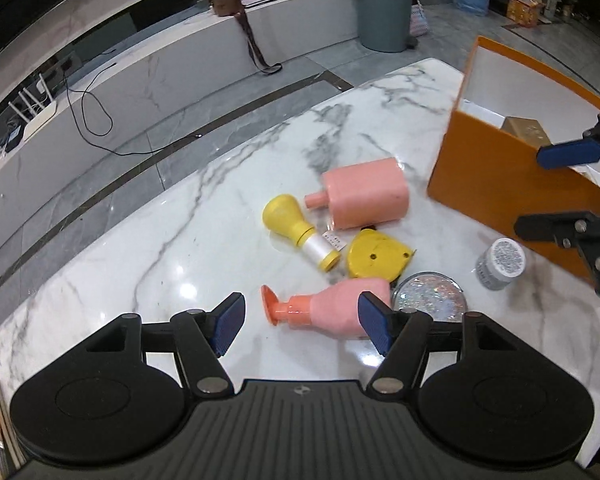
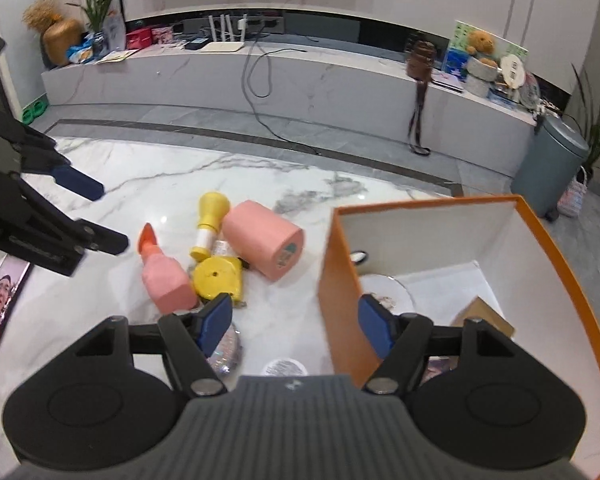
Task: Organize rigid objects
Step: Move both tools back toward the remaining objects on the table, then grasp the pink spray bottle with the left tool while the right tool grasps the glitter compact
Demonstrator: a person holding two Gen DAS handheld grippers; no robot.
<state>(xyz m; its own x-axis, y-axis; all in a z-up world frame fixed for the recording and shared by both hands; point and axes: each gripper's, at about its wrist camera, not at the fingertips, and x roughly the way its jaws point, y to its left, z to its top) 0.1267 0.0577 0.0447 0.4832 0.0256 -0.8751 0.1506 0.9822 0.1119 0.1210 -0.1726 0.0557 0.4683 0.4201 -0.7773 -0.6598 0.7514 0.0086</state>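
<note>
- Lying flat on the marble counter [image 1: 148, 240], a cluster of rigid things sits just left of the orange box [image 1: 496, 176], the landmark here.
- Pink spray bottle [image 1: 332, 306]: on its side, long axis across the left wrist view, orange nozzle pointing away from the box, base toward it.
- Pink rectangular bottle [image 1: 364, 194]: on its side, nearest to the box's left wall, neck pointing away from the box.
- Yellow bulb-shaped bottle [image 1: 296, 230]: lying diagonal, fat end far from the box, yellow cap toward the yellow tape measure [image 1: 376, 256].
- Glitter disc [image 1: 430, 294] and small grey jar [image 1: 500, 264]: near the box's front corner; jar upright, just beside the box.
- Left tool [image 1: 302, 324]: wide apart, holding nothing, spray bottle seen between its pads.
- Right tool [image 2: 296, 322]: wide apart, holding nothing, straddling the box's left wall, one pad over the box interior.
- Inside the box: a white plate [image 2: 384, 288] and a tan carton [image 2: 486, 316].
</note>
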